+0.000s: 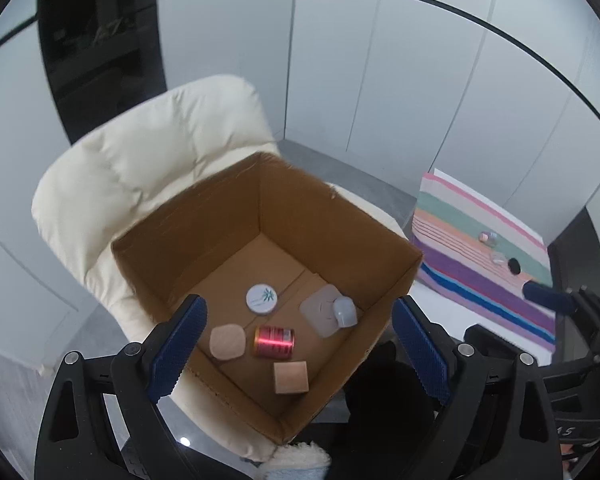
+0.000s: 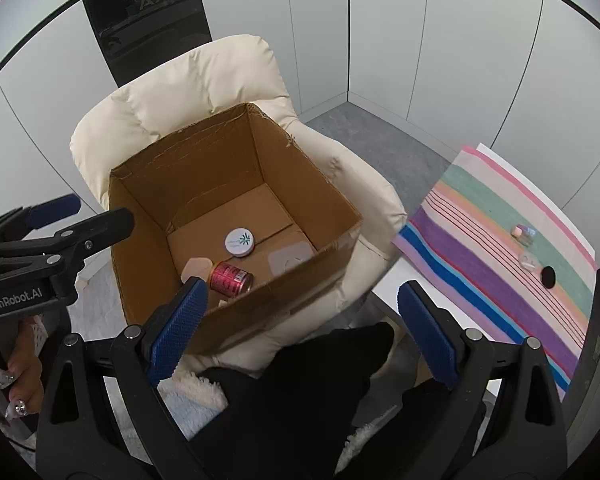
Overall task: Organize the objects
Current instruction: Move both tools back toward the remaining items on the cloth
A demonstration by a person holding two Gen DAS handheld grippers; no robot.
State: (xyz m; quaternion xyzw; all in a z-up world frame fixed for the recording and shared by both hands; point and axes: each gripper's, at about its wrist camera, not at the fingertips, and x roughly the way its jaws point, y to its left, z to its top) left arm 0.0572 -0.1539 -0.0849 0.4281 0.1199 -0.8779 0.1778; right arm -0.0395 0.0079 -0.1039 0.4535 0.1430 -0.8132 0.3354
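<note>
Cream armchair (image 1: 140, 168) carries an open cardboard box (image 1: 204, 216) holding a round white tin (image 1: 261, 298), beige pad (image 1: 227, 342), red can (image 1: 274, 342) and wooden block (image 1: 291, 377), left gripper (image 1: 300, 344) and right gripper (image 2: 302, 328) both released and empty above it, striped cloth (image 2: 500, 264) with small items at right.

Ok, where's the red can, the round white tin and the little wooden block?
red can (image 1: 274, 342), left wrist view, on its side wall.
round white tin (image 1: 261, 299), left wrist view, lid centre.
wooden block (image 1: 291, 377), left wrist view, top face.
</note>
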